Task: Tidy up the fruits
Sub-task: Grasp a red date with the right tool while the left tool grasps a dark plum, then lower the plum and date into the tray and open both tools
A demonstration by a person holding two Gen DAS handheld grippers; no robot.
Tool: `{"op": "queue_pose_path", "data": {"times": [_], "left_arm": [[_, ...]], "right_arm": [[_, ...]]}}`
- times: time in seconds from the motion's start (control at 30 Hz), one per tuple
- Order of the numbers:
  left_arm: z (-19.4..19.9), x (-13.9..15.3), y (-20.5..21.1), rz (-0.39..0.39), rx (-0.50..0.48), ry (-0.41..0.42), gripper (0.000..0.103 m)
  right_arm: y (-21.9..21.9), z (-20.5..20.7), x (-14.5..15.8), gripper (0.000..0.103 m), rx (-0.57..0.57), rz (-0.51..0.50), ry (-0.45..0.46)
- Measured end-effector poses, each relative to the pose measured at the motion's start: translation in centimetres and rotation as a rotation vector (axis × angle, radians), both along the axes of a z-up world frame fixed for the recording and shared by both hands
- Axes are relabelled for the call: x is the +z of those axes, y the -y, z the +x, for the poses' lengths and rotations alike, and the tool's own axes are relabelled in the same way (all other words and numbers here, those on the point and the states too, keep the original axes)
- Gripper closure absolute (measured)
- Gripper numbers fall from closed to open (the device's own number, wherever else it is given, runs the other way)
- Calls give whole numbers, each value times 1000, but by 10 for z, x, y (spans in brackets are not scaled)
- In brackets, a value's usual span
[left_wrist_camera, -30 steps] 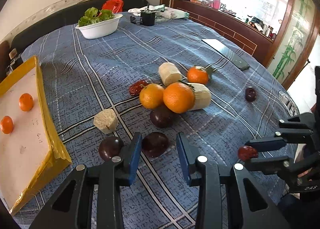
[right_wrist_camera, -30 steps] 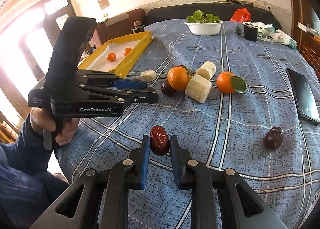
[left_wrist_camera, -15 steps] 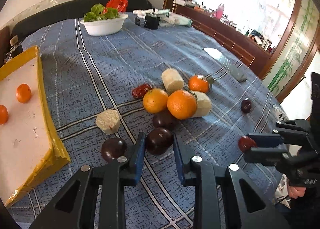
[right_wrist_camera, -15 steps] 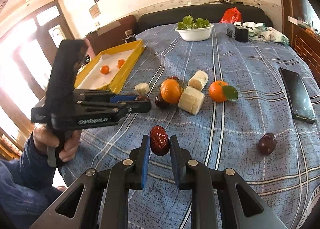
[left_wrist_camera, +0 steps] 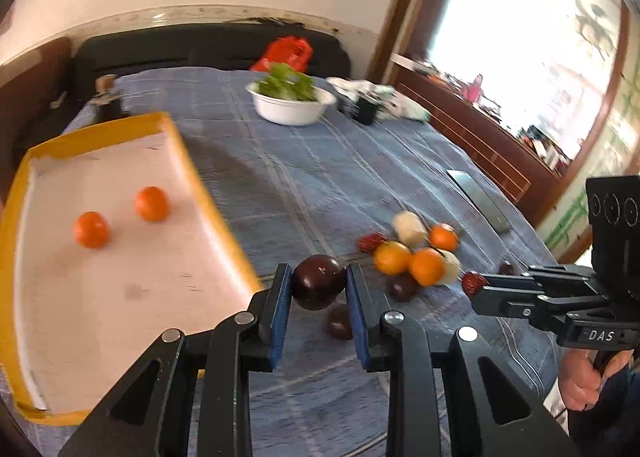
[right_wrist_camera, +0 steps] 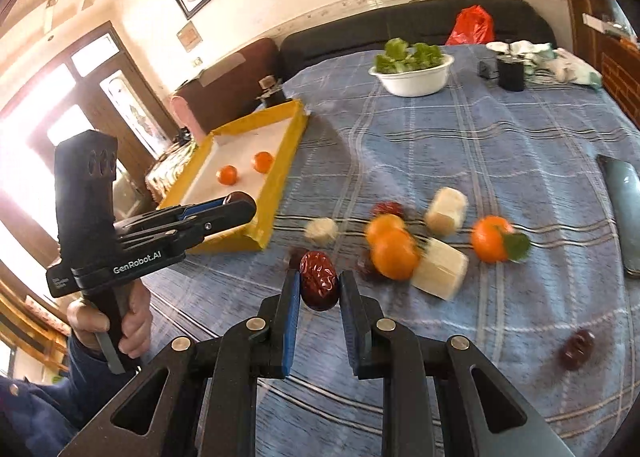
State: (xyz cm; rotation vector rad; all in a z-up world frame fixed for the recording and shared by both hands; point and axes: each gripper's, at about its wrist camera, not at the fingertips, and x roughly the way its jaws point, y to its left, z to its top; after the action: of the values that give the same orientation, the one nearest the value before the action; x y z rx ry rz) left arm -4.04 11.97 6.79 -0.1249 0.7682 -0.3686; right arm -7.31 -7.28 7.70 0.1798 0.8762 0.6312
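My left gripper (left_wrist_camera: 318, 287) is shut on a dark purple plum (left_wrist_camera: 319, 286) and holds it above the cloth, just right of the yellow tray (left_wrist_camera: 216, 213). Two small oranges (left_wrist_camera: 151, 203) lie in the tray. My right gripper (right_wrist_camera: 319, 285) is shut on a wrinkled red date (right_wrist_camera: 319, 284) and holds it above the table. A cluster of oranges (right_wrist_camera: 394, 253), pale cut chunks (right_wrist_camera: 440, 267) and dark plums (left_wrist_camera: 402, 287) lies on the blue checked cloth. The left gripper also shows in the right wrist view (right_wrist_camera: 240, 203), near the tray's corner.
A white bowl of greens (right_wrist_camera: 412, 75) and a black cup (right_wrist_camera: 510, 75) stand at the far side. A phone (right_wrist_camera: 624, 213) lies at the right. One dark plum (right_wrist_camera: 576, 343) lies alone near the right edge, another (left_wrist_camera: 340, 321) under my left gripper.
My left gripper has closed on a dark plum, lifted it off the cloth and swung left towards the yellow tray. My right gripper keeps the red date and has moved towards the fruit cluster.
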Motion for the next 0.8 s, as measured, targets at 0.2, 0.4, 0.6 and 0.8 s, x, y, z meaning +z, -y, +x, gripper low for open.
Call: {"op": "queue_pose_path", "data": {"times": [0.2,0.4,0.6,0.8], "left_arm": [[6,1,-48,-38,115,1,77],[13,-8,-85,-56,212,-15,77],[28,-25,-105,-72,295,-67,77],[37,-35,-109,-58,351,-90,77]], "right_arm": [[-36,10,10,81,63,19,4],[-71,20,11,80,116,30,-3],[-103,42,6,80,143,42,-53],[-136,83,-2,80,120,55,-126]]}}
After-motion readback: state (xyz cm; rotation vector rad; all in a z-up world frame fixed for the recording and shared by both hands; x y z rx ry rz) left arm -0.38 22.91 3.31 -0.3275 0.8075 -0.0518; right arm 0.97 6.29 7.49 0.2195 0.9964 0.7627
